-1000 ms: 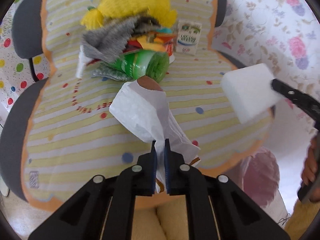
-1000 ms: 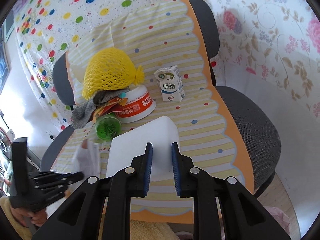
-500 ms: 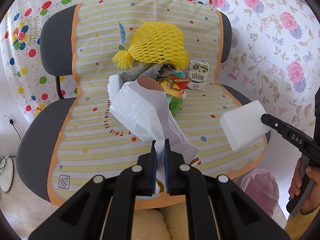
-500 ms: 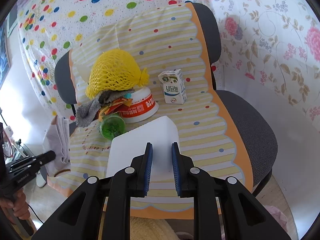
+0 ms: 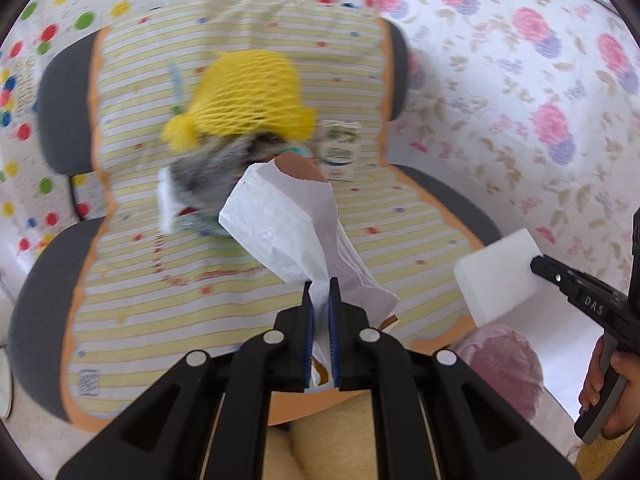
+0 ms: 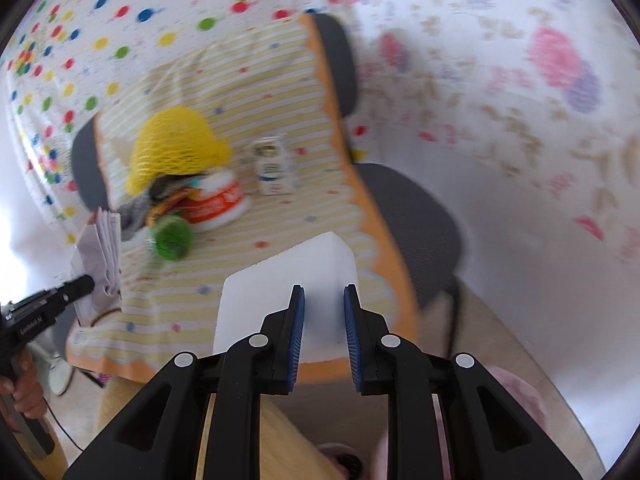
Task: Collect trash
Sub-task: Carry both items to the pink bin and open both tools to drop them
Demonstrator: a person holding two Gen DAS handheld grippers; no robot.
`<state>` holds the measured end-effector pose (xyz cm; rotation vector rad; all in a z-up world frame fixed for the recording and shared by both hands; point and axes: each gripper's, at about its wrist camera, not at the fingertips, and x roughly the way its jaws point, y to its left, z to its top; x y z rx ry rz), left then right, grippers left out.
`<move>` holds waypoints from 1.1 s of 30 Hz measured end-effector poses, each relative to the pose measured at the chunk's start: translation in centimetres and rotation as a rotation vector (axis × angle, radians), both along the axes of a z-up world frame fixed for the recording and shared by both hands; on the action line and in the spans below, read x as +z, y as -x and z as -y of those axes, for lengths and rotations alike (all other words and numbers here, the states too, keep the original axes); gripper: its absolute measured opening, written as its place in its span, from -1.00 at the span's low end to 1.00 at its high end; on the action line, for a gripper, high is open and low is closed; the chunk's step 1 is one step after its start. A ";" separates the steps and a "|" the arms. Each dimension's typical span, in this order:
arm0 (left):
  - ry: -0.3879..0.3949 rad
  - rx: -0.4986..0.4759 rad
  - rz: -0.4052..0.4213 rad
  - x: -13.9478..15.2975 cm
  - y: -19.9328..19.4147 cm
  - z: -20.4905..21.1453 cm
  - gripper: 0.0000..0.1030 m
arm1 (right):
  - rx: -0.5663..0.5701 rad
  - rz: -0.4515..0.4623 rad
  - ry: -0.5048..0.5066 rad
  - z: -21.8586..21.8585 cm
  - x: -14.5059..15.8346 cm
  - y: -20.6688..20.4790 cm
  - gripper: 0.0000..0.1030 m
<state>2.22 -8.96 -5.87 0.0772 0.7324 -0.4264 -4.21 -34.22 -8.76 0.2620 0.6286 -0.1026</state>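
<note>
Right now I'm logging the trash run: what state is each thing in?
left gripper: shut on white paper bag, lifted
right gripper: shut on white foam block, lifted
milk carton: upright on chair
green bottle: lying on its side
yellow net: draped over the pile

On the chair (image 6: pixel 408 216), the milk carton (image 6: pixel 274 170) stands right of the bowl (image 6: pixel 218 204), with the net (image 6: pixel 176 152) piled on top. The bottle (image 6: pixel 172 236) lies in front of the bowl.
</note>
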 end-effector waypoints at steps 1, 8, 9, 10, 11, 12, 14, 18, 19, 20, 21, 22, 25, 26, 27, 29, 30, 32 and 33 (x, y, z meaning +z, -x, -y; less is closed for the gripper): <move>0.004 -0.034 0.003 -0.2 0.3 1.1 -0.91 | -0.028 -0.004 0.008 0.6 -0.3 1.0 -0.58; 0.026 -0.311 -0.016 -2.6 3.1 9.6 -0.91 | -0.254 -0.093 0.075 5.1 -4.4 9.1 -0.57; 0.030 -0.350 -0.032 -3.0 3.5 10.9 -0.91 | -0.273 -0.103 0.082 5.5 -4.9 9.7 -0.56; 0.031 -0.378 -0.042 -3.4 4.0 12.0 -0.91 | -0.305 -0.120 0.088 6.1 -5.8 10.6 -0.55; 0.032 -0.401 -0.050 -3.7 4.5 12.9 -0.91 | -0.321 -0.137 0.087 6.6 -6.4 10.9 -0.48; 0.028 -0.423 -0.060 -4.1 4.9 13.9 -0.91 | -0.338 -0.161 0.077 7.2 -7.3 11.4 -0.48; 0.022 -0.449 -0.076 -4.8 5.7 15.0 -0.91 | -0.368 -0.183 0.051 8.1 -8.7 12.0 -0.37; -0.007 -0.485 -0.087 -5.5 6.8 16.2 -0.90 | -0.385 -0.193 -0.001 9.3 -10.1 12.9 -0.09; -0.010 -0.489 -0.088 -5.5 6.9 16.2 -0.90 | -0.391 -0.174 -0.011 9.6 -9.9 13.1 -0.09; -0.014 -0.491 -0.088 -5.5 7.0 16.3 -0.90 | -0.395 -0.156 -0.017 9.7 -9.4 13.3 -0.09; -0.018 -0.494 -0.087 -5.4 7.1 16.5 -0.90 | -0.397 -0.142 -0.019 9.8 -9.0 13.4 -0.09; -0.022 -0.499 -0.087 -5.2 7.3 16.6 -0.90 | -0.398 -0.124 -0.021 9.9 -8.5 13.5 -0.09; -0.040 -0.525 -0.066 -4.5 7.8 17.6 -0.90 | -0.400 -0.091 -0.002 9.9 -7.0 13.8 -0.09; -0.044 -0.541 -0.057 -4.2 8.0 18.0 -0.90 | -0.409 -0.084 0.012 10.0 -6.4 13.9 -0.09; -0.046 -0.560 -0.049 -3.7 8.2 18.5 -0.90 | -0.414 -0.075 0.021 10.0 -5.8 14.0 -0.09; -0.037 -0.597 -0.035 -2.9 8.6 19.5 -0.90 | -0.410 -0.056 0.022 10.2 -4.9 14.3 -0.09; -0.029 -0.616 -0.032 -2.6 8.8 20.0 -0.90 | -0.409 -0.050 0.023 10.3 -4.5 14.5 -0.09; -0.016 -0.643 -0.039 -2.6 9.2 20.9 -0.90 | -0.417 -0.041 0.044 10.4 -3.7 14.9 -0.09; -0.017 -0.656 -0.051 -2.9 9.4 21.6 -0.90 | -0.419 -0.036 0.049 10.4 -3.5 15.2 -0.09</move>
